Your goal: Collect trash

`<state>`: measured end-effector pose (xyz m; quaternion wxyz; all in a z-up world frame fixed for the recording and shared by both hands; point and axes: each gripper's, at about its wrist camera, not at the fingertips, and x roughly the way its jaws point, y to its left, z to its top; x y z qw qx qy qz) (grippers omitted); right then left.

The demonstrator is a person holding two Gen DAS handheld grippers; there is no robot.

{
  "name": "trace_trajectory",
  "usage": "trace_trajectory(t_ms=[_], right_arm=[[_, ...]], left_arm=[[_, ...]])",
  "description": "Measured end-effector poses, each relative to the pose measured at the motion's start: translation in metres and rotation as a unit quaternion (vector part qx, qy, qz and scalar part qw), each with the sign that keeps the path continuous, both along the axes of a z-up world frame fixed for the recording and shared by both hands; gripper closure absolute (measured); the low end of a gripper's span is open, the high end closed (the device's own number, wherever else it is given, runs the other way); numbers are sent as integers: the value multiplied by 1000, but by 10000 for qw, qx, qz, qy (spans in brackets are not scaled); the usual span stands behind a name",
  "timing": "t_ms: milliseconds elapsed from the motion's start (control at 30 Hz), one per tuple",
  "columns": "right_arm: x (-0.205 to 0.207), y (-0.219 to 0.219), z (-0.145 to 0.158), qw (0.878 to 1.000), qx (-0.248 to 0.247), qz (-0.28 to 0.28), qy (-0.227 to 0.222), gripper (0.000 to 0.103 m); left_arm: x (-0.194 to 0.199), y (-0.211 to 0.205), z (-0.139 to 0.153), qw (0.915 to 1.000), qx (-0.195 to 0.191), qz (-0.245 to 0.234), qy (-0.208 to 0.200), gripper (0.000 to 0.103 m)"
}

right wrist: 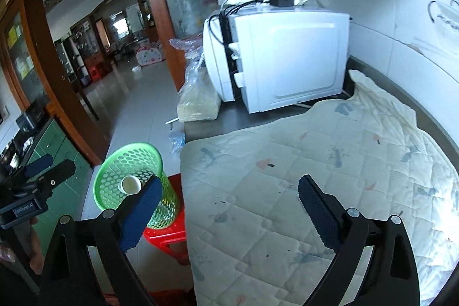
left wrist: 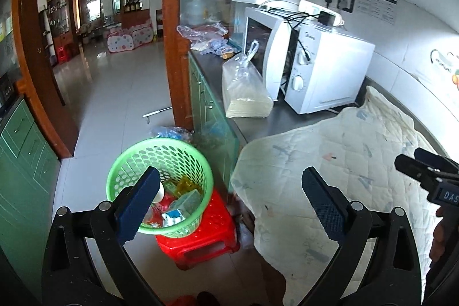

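A green perforated basket [left wrist: 137, 162] stands on a red plastic stool [left wrist: 206, 234] on the floor beside the counter. It holds trash: a white paper cup [left wrist: 158, 194], a yellow wrapper [left wrist: 186, 185] and cartons [left wrist: 183, 205]. My left gripper [left wrist: 229, 205] is open and empty above the basket's right side and the counter edge. My right gripper [right wrist: 228, 215] is open and empty over the quilted cloth [right wrist: 315, 168] on the counter. The basket [right wrist: 114, 162] and cup [right wrist: 130, 184] also show in the right wrist view. The right gripper shows at the left wrist view's right edge [left wrist: 421, 168].
A white microwave [left wrist: 321, 68] with its door ajar stands on the counter beyond the cloth, and a clear plastic bag of paper [left wrist: 245, 91] stands beside it. Green cabinets [left wrist: 23, 162] line the left wall. A crumpled blue plastic bag [left wrist: 169, 132] lies behind the basket.
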<state>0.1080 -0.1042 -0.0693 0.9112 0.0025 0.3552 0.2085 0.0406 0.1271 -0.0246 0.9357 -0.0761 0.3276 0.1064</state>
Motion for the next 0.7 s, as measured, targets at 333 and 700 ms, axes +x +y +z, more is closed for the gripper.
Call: trace_trajectory(t_ms=[333,700], right_arm=[[-25,-31,16,9992,120,-273,-279,10],[-51,-48,26,9976,181,-337,-577,10]], left_arm=[[-18,-19,15,9996,128,-82,-221,5],[-37,-42,29,9982,171,-262,-521,5]])
